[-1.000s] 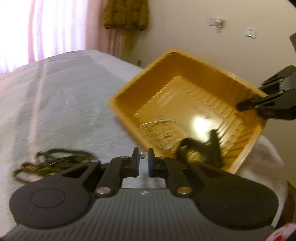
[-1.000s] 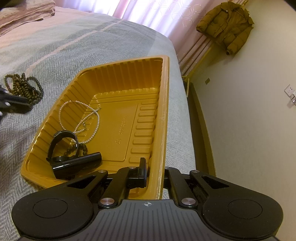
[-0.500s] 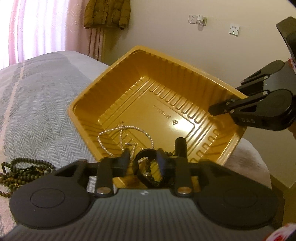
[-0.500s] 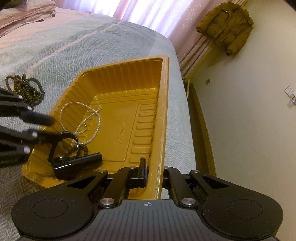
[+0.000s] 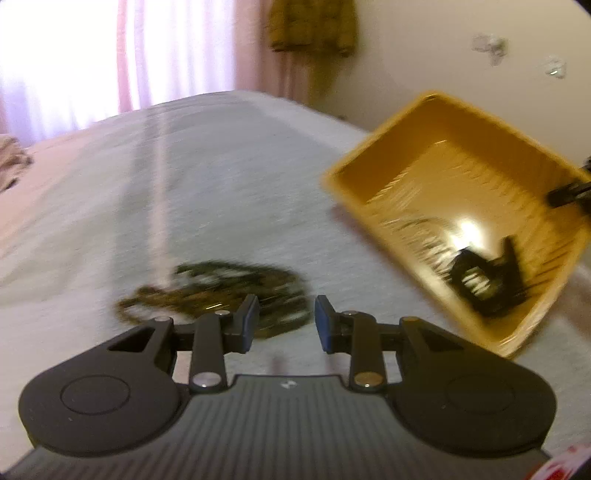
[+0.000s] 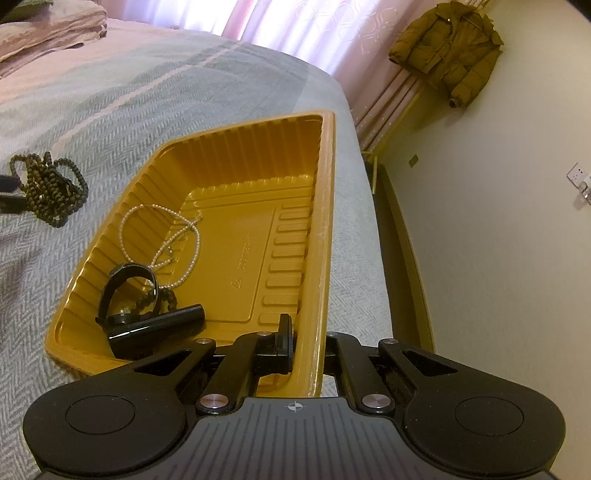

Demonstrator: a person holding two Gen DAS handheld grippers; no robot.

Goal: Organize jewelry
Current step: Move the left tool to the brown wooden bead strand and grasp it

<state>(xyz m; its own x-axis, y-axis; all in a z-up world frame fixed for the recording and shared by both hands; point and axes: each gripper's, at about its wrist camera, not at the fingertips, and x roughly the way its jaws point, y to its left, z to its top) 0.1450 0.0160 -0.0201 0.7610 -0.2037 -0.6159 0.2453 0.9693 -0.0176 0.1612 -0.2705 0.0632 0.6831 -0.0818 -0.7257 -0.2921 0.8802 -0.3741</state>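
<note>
On the bed (image 6: 207,110), over a grey herringbone cover with pale stripes, sat a yellow plastic tray (image 6: 229,177) close to the bed's edge; the right hand-held gripper (image 6: 306,343) was clamped tight on the tray's near rim, one finger inside the wall and the other outside it. Inside the tray, toward its near left corner, lay a white pearl necklace (image 6: 162,240) in loose loops, a black watch (image 6: 129,291) standing on its strap, a short strand of dark beads (image 6: 166,295) partly under the watch, and a black cylindrical piece (image 6: 159,325) lying flat against the watch; the rest of the tray floor was bare ribbed plastic.

Outside the tray, to its left on the cover and well apart from it, lay a heap of dark brown bead necklaces (image 6: 48,188); it was not touching the tray. From the left wrist view, which was blurred, the left hand-held gripper (image 5: 284,323) hung just above the cover with its jaws parted to a narrow gap and nothing between them; the bead heap (image 5: 218,288) showed just beyond its left finger, and whether that finger touched the beads I could not tell. The tray (image 5: 439,155) lay off to the right in that view.

Beyond the bed hung pink curtains (image 6: 303,33), and a mustard padded jacket (image 6: 447,48) hung by the cream wall (image 6: 498,221).
</note>
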